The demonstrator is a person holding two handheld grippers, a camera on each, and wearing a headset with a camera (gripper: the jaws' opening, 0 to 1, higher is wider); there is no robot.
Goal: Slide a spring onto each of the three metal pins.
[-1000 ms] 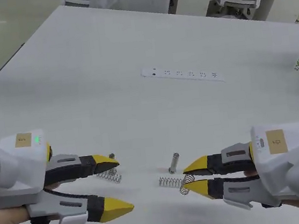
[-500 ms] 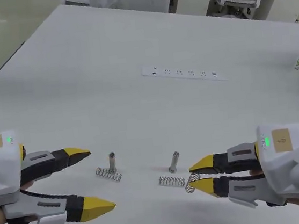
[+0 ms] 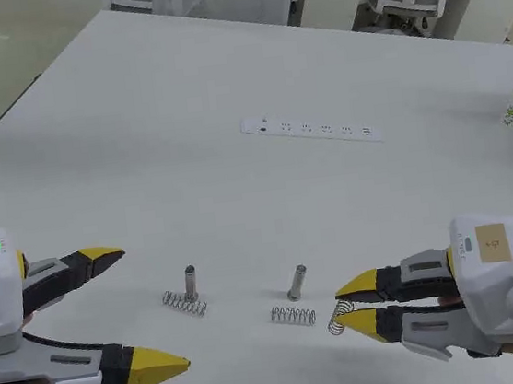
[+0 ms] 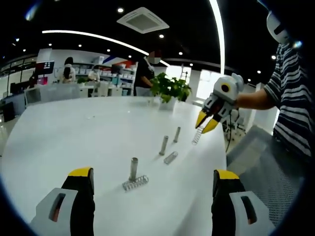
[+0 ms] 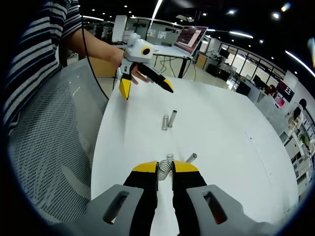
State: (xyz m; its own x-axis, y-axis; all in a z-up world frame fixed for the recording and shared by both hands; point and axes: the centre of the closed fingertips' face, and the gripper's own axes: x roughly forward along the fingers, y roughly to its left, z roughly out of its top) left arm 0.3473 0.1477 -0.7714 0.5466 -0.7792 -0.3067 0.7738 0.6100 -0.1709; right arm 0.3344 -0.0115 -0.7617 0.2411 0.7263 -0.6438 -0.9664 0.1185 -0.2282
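The left hand-held gripper (image 3: 135, 309) hovers over the near left part of the white worktop (image 3: 238, 194) with its yellow-tipped jaws spread wide and nothing between them. In the left gripper view the two tips frame the row of parts ahead.

The right hand-held gripper (image 3: 356, 306) is at the near right, its jaws drawn narrow and pinching one end of the held spring (image 3: 342, 316). The rest of the coil sticks out past the tips towards the middle of the worktop. In the right gripper view this coil stands up between the two yellow tips, and in the left gripper view it hangs down from them.

The first pin (image 3: 191, 281) stands on end in front of the left hand-held gripper. The first spring (image 3: 184, 302) lies on its side at the foot of that pin, touching it or very nearly. To the right stands the second pin (image 3: 297, 281), also bare. The second spring (image 3: 293, 315) lies flat just beside it on the near side, between that pin and the held spring but apart from both. No spring sits on either pin.

Farther back, near the middle of the worktop, a white power strip (image 3: 311, 129) lies flat, well apart from the pins
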